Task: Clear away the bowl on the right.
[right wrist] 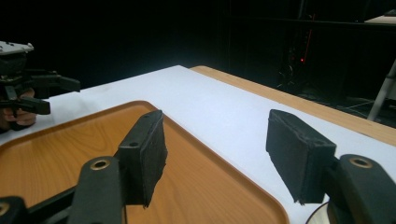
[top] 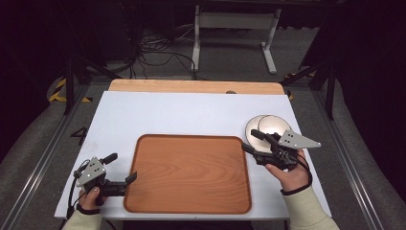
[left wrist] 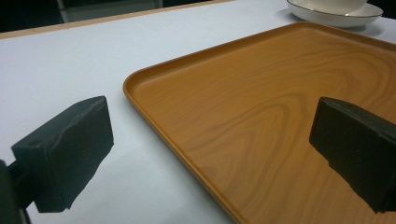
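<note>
A wooden tray (top: pixel 191 175) lay flat near the front edge of the white table (top: pixel 191 112), between the two hands. The left gripper (top: pixel 123 168) was held just off the tray's left edge, its jaws standing wide with nothing between them; in the left gripper view one jaw hung over the table and the other over the tray (left wrist: pixel 280 116). The right gripper (top: pixel 250 140) was raised at the tray's right edge, jaws likewise wide apart and empty, straddling the tray's rim in the right gripper view (right wrist: pixel 224 186). Two stacked white plates (top: pixel 268 125) sat on the table just behind the right gripper, beside the tray's far right corner. No brand, label or legible writing appeared on the tray, plates or grippers.
</note>
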